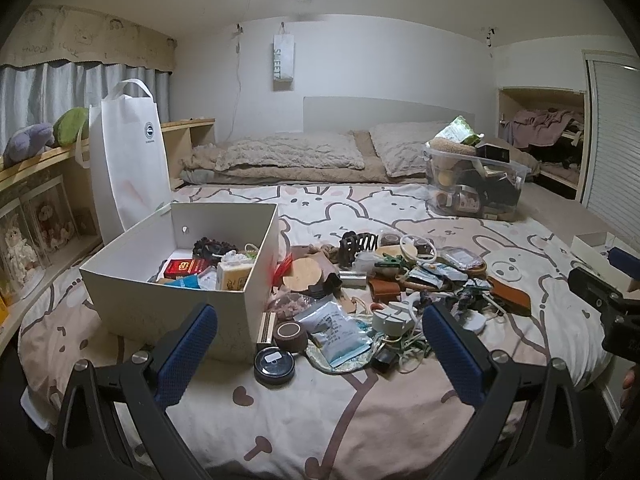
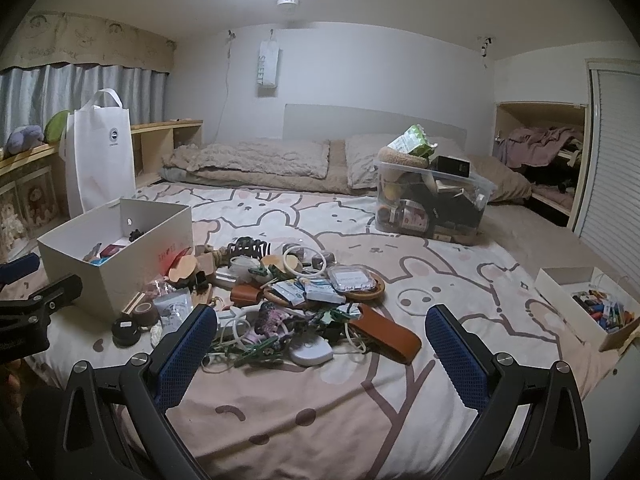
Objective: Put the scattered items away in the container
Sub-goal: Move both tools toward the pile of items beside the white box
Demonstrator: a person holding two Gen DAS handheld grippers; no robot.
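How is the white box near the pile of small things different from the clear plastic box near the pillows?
The white box has solid walls and stands beside the pile; the clear plastic box is see-through and stands apart, near the pillows. The white box is only partly filled, with things low inside; the clear plastic box is heaped above its rim. Both stand upright and open on the bed.

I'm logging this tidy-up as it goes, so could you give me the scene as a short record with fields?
surface: bed cover with cartoon animal print
container: open white box, already holding some items
scattered items: pile beside the box, on its right in the left wrist view
left gripper: open, empty
right gripper: open, empty
also on the bed: clear bin, full
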